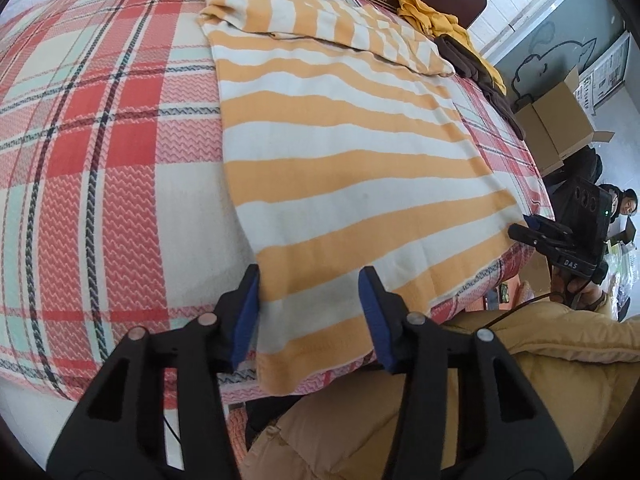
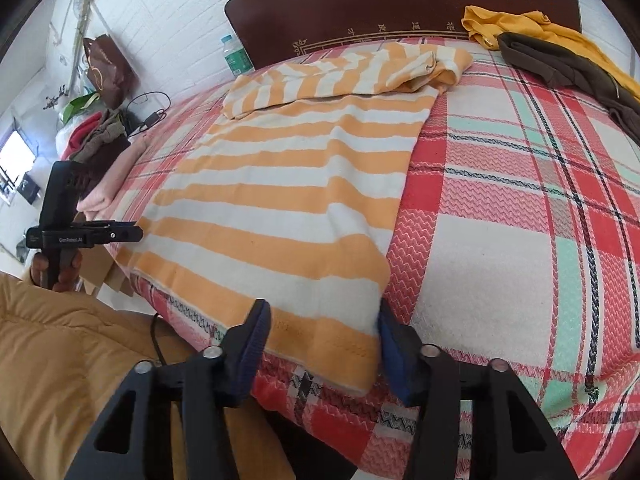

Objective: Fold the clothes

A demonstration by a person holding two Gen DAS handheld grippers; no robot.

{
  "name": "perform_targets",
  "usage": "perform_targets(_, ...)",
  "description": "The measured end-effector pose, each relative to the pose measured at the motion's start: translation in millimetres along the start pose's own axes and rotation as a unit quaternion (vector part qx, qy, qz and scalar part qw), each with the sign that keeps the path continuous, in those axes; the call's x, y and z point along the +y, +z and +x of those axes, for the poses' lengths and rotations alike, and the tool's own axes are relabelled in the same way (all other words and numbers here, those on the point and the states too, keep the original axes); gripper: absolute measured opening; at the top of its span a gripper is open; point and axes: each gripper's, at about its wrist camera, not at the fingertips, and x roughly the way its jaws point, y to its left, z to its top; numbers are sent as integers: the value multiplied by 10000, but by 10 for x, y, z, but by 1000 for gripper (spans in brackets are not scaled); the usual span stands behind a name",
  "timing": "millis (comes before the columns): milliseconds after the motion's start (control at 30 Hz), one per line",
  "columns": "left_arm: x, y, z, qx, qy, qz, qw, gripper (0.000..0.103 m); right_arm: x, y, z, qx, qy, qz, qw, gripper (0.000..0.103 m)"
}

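An orange-and-white striped knit top (image 1: 340, 168) lies flat on the zigzag-woven plaid blanket (image 1: 100, 160), sleeves folded across its far end. The left gripper (image 1: 308, 276) and right gripper (image 2: 322, 312) gape at the 2 hem corners, touching nothing. Both grippers' bodies are cut off below.

Bright, even daylight, soft shadows, sharp focus; strong fisheye bending and dark vignette at the edges.
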Motion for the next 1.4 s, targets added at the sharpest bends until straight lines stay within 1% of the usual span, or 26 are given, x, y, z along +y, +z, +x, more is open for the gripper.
perform_targets(100, 22, -7, -3, 131, -206, -79, 9997, 58, -22, 0, 1, -13, 89, 76, 9999, 45)
perform_targets(133, 23, -4, 3, 147, -232, -113, 9996, 58, -28, 0, 1, -16, 122, 100, 9999, 45)
perform_targets(200, 21, 4, 11, 166, -262, -162, 9994, 58, -21, 2, 11, -19, 91, 84, 9999, 41)
perform_targets(233, 30, 13, 21, 201, -269, -224, 9992, 56, -15, 2, 18, -20, 64, 68, 10000, 33)
perform_targets(267, 41, 23, 32, 238, -276, -289, 9989, 41, -19, 6, 24, -15, 85, 74, 9999, 25)
perform_targets(300, 51, 33, 43, 275, -282, -355, 9986, 17, -30, 12, 31, -5, 138, 96, 9999, 25)
perform_targets(333, 83, 43, 52, 301, -281, -474, 9980, 9, -48, 21, 30, -28, 205, 126, 9997, 23)
perform_targets(367, 117, 54, 60, 325, -280, -598, 9973, 9, -71, 33, 24, -75, 281, 161, 9994, 20)
perform_targets(433, 142, 81, 37, 332, -463, -730, 9957, 8, -157, 74, -5, -199, 491, 411, 9978, 16)
perform_targets(533, 157, 153, -40, 273, -786, -886, 9926, 8, -275, 162, -88, -456, 855, 761, 9924, 15)
perform_targets(667, 233, 361, -158, 147, -1271, -1192, 9846, 8, -363, 386, -224, -904, 1367, 1014, 9813, 15)
perform_targets(733, 259, 498, -215, 61, -1458, -1279, 9810, 8, -407, 563, -250, -1089, 1596, 1127, 9747, 15)
perform_targets(800, 270, 654, -255, 8, -1578, -1324, 9786, 8, -469, 777, -243, -1227, 1716, 1239, 9696, 15)
perform_targets(867, 305, 851, -318, -83, -1695, -1365, 9760, 8, -532, 991, -235, -1365, 1836, 1351, 9641, 15)
perform_targets(933, 382, 1084, -365, -195, -1799, -1521, 9717, 8, -594, 1204, -227, -1501, 1954, 1462, 9581, 15)
perform_targets(1000, 437, 1315, -408, -321, -1867, -1540, 9697, 8, -672, 1429, -198, -1613, 2035, 1586, 9526, 15)
perform_targets(1100, 527, 1709, -404, -543, -1689, -1597, 9711, 8, -850, 1779, -72, -1655, 2022, 1810, 9481, 15)
perform_targets(1133, 580, 1847, -386, -577, -1632, -1605, 9717, 8, -907, 1883, -24, -1659, 1988, 1872, 9476, 17)
perform_targets(1200, 697, 2094, -315, -603, -1393, -1833, 9713, 8, -1034, 2109, 119, -1606, 1990, 2022, 9454, 18)
perform_targets(1267, 816, 2292, -196, -578, -1365, -1956, 9694, 8, -1146, 2295, 282, -1549, 1982, 2165, 9433, 18)
perform_targets(1333, 903, 2482, -32, -518, -1322, -2022, 9690, 8, -1234, 2445, 464, -1428, 1877, 2252, 9453, 18)
perform_targets(1400, 978, 2607, 96, -464, -1316, -2139, 9668, 8, -1321, 2566, 651, -1272, 1755, 2377, 9469, 18)
